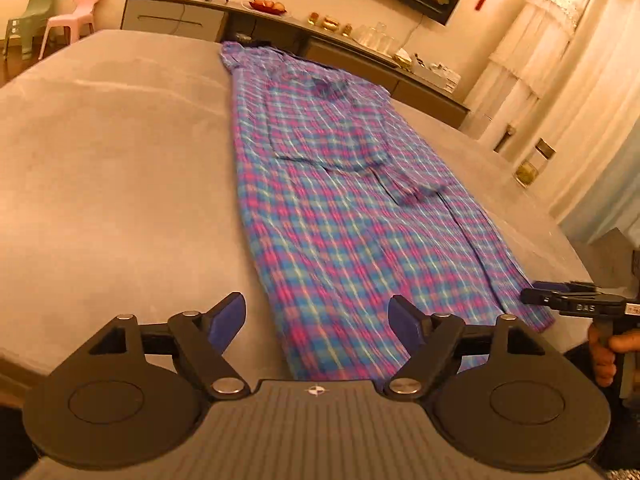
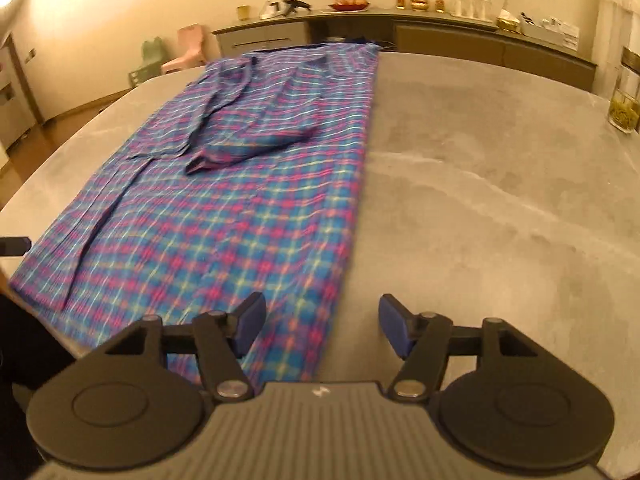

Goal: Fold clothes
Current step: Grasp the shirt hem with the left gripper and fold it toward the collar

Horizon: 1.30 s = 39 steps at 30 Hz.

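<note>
Now we are holding both tools spread and empty, left tool (image 1: 316,320) and right tool (image 2: 322,326), over the plaid shirt (image 1: 340,220) lying on the grey worktop (image 1: 120,160).

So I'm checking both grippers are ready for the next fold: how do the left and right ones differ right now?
The left gripper has the plaid shirt's near hem filling the gap between its fingers; the right gripper straddles the shirt's right edge, with bare grey table under its right finger. The left sits at the near left corner, the right at the near right corner. Both are open and empty.
</note>
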Each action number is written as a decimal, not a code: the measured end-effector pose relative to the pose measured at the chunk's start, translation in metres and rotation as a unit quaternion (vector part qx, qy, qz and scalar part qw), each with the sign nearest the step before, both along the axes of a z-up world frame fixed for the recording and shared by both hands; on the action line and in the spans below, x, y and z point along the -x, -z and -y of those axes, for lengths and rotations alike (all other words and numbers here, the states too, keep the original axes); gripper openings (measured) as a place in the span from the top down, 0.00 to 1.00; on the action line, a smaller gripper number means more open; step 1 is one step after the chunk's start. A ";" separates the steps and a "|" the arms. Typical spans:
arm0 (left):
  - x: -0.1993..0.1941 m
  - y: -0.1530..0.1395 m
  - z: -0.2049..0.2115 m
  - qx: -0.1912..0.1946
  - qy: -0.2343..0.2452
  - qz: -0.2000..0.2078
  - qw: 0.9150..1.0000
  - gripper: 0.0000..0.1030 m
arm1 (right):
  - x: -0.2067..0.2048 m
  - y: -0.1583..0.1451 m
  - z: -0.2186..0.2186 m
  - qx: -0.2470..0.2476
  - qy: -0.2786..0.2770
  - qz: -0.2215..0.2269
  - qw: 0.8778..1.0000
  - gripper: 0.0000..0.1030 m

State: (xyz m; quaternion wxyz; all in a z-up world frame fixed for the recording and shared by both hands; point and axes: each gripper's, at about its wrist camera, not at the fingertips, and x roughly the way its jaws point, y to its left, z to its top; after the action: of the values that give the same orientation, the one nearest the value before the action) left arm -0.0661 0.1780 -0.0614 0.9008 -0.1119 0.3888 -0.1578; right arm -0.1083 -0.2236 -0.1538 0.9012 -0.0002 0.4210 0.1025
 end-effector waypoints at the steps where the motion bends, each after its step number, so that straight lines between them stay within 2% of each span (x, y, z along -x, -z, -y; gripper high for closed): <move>1: 0.005 0.000 0.004 -0.002 0.001 -0.002 1.000 0.23 | -0.003 0.005 -0.006 0.005 -0.008 0.001 1.000 0.43; 2: 0.006 0.002 0.007 -0.012 0.002 -0.004 1.000 0.24 | -0.006 0.010 -0.011 0.009 -0.016 0.002 1.000 0.55; 3: 0.006 0.004 0.010 -0.026 0.002 -0.005 1.000 0.34 | -0.010 0.015 -0.017 0.014 -0.024 0.003 1.000 0.66; 4: 0.006 0.006 0.013 -0.040 0.003 -0.006 0.999 0.46 | -0.014 0.018 -0.021 0.017 -0.031 0.005 0.999 0.85; 5: 0.006 0.008 0.016 -0.055 0.003 -0.007 0.998 0.53 | -0.019 0.017 -0.024 0.017 -0.037 0.007 0.999 0.90; 6: 0.006 0.007 0.017 -0.061 0.003 -0.010 0.998 0.71 | -0.024 0.016 -0.027 0.017 -0.044 0.008 0.999 0.91; 7: 0.006 0.006 0.016 -0.059 0.004 -0.012 0.998 0.80 | -0.029 0.015 -0.030 0.017 -0.050 0.010 0.999 0.93; 9: 0.004 -0.003 0.012 -0.035 0.008 -0.012 0.999 0.91 | -0.039 0.014 -0.037 0.018 -0.063 0.014 0.998 0.95; 11: -0.005 -0.019 0.002 0.011 0.012 -0.008 1.000 0.93 | -0.050 0.007 -0.040 0.012 -0.076 0.020 0.997 0.95; 15: -0.090 -0.057 -0.016 0.046 -0.039 0.024 0.998 0.93 | -0.105 -0.052 -0.023 -0.058 -0.085 0.050 0.993 0.95; 16: -0.112 -0.066 -0.020 0.053 -0.052 0.032 0.997 0.93 | -0.126 -0.058 -0.019 -0.075 -0.075 0.052 0.993 0.95; 19: -0.180 -0.094 -0.034 0.075 -0.094 0.057 0.991 0.93 | -0.206 -0.048 -0.008 -0.113 -0.013 0.039 0.993 0.95; 21: -0.233 -0.086 -0.043 0.069 -0.133 0.057 0.987 0.93 | -0.258 -0.042 -0.001 -0.139 0.029 0.031 0.989 0.94; 22: -0.257 -0.075 -0.049 0.073 -0.149 0.049 0.985 0.93 | -0.285 -0.039 0.003 -0.151 0.049 0.027 0.987 0.90; 23: -0.269 -0.062 -0.057 0.085 -0.163 0.036 0.982 0.93 | -0.311 -0.036 0.006 -0.164 0.070 0.022 0.984 0.79; 25: -0.275 -0.042 -0.071 0.120 -0.175 0.014 0.977 0.92 | -0.364 -0.030 0.013 -0.189 0.111 0.014 0.976 0.61; 26: -0.271 -0.038 -0.076 0.141 -0.167 0.011 0.976 0.90 | -0.377 -0.024 0.018 -0.201 0.122 0.012 0.972 0.60; 27: -0.266 -0.038 -0.075 0.149 -0.149 0.012 0.977 0.83 | -0.377 -0.017 0.022 -0.214 0.124 0.013 0.969 0.58; 28: -0.259 -0.040 -0.067 0.138 -0.122 0.019 0.983 0.64 | -0.372 -0.010 0.025 -0.221 0.114 0.015 0.969 0.50; 29: -0.251 -0.042 -0.057 0.121 -0.093 0.028 0.988 0.49 | -0.364 -0.003 0.025 -0.221 0.094 0.019 0.971 0.43; 30: -0.243 -0.043 -0.047 0.104 -0.063 0.036 0.992 0.25 | -0.355 0.004 0.024 -0.222 0.073 0.024 0.972 0.40; 31: -0.234 -0.042 -0.035 0.086 -0.030 0.039 0.995 0.20 | -0.348 0.011 0.023 -0.212 0.048 0.025 0.976 0.34; 33: -0.216 -0.036 -0.006 0.053 0.056 0.046 0.996 0.18 | -0.350 0.021 0.014 -0.187 0.023 0.021 0.982 0.32; 35: -0.198 -0.032 0.023 0.001 0.132 0.062 0.989 0.16 | -0.356 0.028 0.003 -0.167 0.008 0.017 0.986 0.32; 37: -0.184 -0.024 0.042 -0.064 0.154 0.077 0.983 0.14 | -0.362 0.035 -0.008 -0.147 -0.008 0.013 0.989 0.32; 39: -0.181 -0.012 0.050 -0.087 0.159 0.067 0.981 0.14 | -0.369 0.042 -0.019 -0.127 -0.023 0.008 0.992 0.32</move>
State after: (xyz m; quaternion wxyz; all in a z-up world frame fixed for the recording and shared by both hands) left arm 0.1154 0.1280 -0.0490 0.8945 0.0408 0.3527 -0.2716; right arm 0.2602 -0.2049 -0.1962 0.8949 0.1034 0.3970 0.1756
